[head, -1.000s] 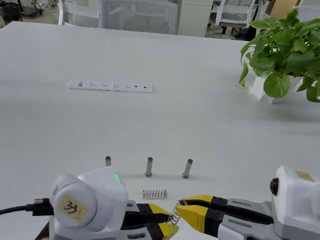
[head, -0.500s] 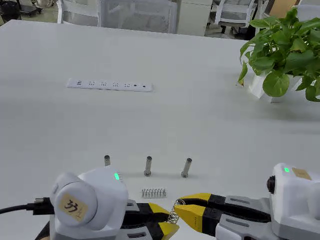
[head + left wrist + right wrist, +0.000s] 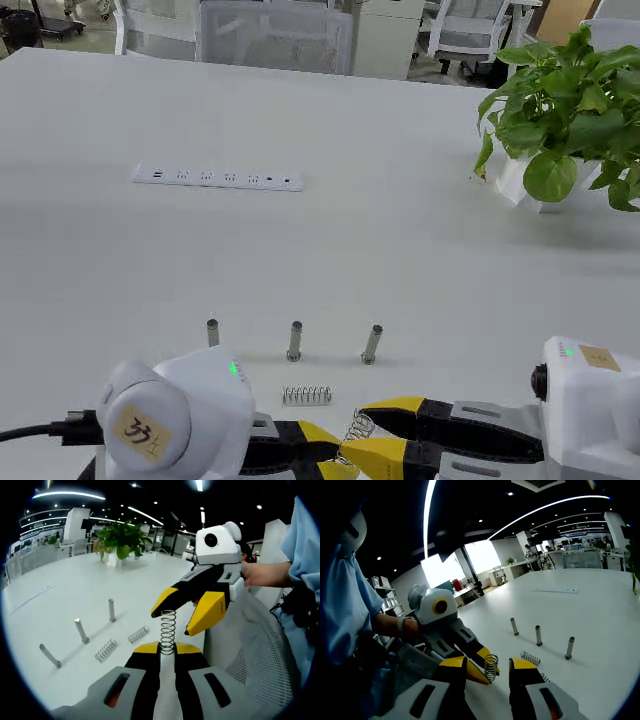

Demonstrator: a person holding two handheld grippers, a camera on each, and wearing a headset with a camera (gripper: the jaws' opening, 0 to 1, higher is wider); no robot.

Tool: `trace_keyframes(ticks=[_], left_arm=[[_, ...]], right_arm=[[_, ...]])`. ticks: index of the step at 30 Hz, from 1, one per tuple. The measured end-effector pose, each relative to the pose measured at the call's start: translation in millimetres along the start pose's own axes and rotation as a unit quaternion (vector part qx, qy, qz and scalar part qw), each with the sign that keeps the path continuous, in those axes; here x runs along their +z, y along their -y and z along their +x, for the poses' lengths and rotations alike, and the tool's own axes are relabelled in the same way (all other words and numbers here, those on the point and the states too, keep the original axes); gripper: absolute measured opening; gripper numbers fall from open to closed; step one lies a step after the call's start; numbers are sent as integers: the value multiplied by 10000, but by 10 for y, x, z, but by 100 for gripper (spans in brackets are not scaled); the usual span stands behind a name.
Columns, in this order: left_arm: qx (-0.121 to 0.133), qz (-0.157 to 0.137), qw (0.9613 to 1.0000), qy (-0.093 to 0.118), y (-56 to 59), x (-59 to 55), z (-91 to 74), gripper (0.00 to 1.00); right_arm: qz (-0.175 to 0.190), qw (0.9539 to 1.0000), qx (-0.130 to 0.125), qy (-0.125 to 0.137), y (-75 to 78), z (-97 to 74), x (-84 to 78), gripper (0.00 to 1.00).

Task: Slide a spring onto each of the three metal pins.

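Note:
Three metal pins stand upright in a row on the white table: left pin (image 3: 212, 332), middle pin (image 3: 295, 340), right pin (image 3: 372, 343). All three are bare. My left gripper (image 3: 167, 650) is shut on the lower end of a small spring (image 3: 168, 630), which stands up out of its jaws. My right gripper (image 3: 490, 664) is open, its yellow jaws on either side of that spring (image 3: 491, 666). In the head view both grippers meet at the bottom edge, just in front of the pins. Two loose springs (image 3: 106, 650) (image 3: 138, 634) lie on the table near the pins.
A white power strip (image 3: 217, 178) lies farther back on the table. A potted green plant (image 3: 560, 110) stands at the back right. Chairs (image 3: 275, 35) line the far edge. A person's hand and blue sleeve (image 3: 300, 555) hold the right gripper.
The head camera has tilted slightly. My right gripper has edged left, so its open jaws now sit around the spring held by the left gripper. Pins and loose springs have not moved.

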State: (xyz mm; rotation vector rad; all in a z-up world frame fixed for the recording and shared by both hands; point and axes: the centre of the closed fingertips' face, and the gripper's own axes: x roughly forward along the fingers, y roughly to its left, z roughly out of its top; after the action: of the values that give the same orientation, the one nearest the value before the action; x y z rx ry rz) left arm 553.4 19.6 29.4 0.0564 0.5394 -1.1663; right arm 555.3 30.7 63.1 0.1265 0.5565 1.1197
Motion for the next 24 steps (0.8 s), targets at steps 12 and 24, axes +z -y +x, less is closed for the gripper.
trace_keyframes(ticks=[12,24], left_arm=[[7,325,9993,-205,-46,-25,-20,6],[-44,820,9951,-556,-15,-173,-34,6]], right_arm=[[-1366,9836,53,-1180,35,-84,-107,49],[-2453,9402,525,-2306,5,-152,-240,49]])
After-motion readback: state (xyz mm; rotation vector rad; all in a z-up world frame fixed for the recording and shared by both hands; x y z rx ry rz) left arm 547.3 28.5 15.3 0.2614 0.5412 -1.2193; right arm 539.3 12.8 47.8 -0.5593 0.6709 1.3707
